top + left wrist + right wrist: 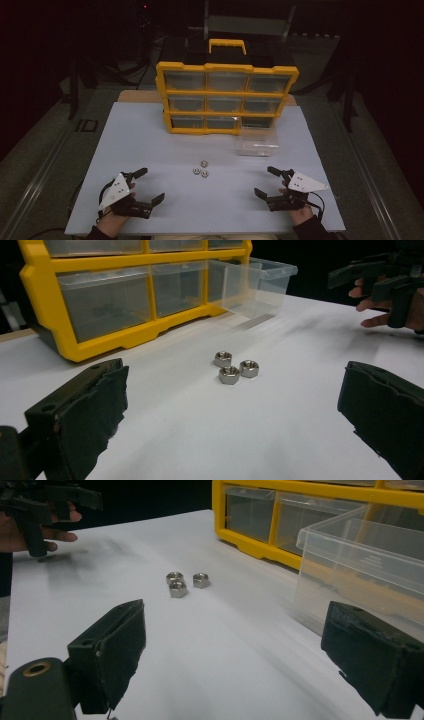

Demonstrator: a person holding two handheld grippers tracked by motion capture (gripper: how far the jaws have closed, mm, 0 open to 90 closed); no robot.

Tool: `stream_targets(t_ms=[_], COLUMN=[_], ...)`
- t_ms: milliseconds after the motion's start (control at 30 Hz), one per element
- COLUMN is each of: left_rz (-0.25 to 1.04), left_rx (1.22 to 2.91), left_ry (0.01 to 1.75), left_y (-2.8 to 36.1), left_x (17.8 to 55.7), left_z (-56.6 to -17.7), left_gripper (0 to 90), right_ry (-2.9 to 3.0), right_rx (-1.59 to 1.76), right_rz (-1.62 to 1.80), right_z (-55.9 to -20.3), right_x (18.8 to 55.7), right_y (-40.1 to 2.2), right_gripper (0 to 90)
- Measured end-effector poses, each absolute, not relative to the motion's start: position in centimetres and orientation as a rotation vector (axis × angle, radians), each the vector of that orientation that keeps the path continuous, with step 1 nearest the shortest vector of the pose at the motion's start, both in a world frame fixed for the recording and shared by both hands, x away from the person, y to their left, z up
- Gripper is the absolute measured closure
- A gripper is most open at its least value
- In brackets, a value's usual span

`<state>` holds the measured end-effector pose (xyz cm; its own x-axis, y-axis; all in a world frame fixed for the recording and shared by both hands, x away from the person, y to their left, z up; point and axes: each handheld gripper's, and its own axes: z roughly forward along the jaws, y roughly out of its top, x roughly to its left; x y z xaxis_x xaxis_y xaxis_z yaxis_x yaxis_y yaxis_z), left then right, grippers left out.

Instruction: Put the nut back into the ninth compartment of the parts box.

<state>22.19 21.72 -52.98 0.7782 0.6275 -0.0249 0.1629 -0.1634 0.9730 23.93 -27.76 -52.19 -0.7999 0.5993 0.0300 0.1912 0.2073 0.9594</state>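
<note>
1. No readable text, labels, brands or numbers anywhere.
2. Yellow drawer cabinet (pixel 227 97), far centre: drawer fronts blank.
3. Clear plastic drawer (pixel 257 141) on the table, right of centre: unmarked.
4. Three nuts (pixel 200 169), centre: no legible stamps.

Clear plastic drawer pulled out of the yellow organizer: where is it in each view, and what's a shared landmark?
High view: the clear plastic drawer sits right of centre on the white table, at the organizer's lower right corner.
Left gripper view: the drawer is at upper centre-right.
Right gripper view: the drawer is at the right edge, large and near.
Shared landmark: the three steel hex nuts.
</note>
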Motion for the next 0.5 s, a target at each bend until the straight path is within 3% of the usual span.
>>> stream_targets(t_ms=[500], left_rz=[0.453], left_rx=[1.714], left_ry=[0.603], left_y=[21.36], left_x=[22.37], left_z=[-52.96], left_gripper=[0.0], right_ry=[2.145], right_rx=[0.75], right_rz=[1.58], right_z=[-52.01], right_x=[23.45], right_y=[-27.94], right_gripper=[12.3])
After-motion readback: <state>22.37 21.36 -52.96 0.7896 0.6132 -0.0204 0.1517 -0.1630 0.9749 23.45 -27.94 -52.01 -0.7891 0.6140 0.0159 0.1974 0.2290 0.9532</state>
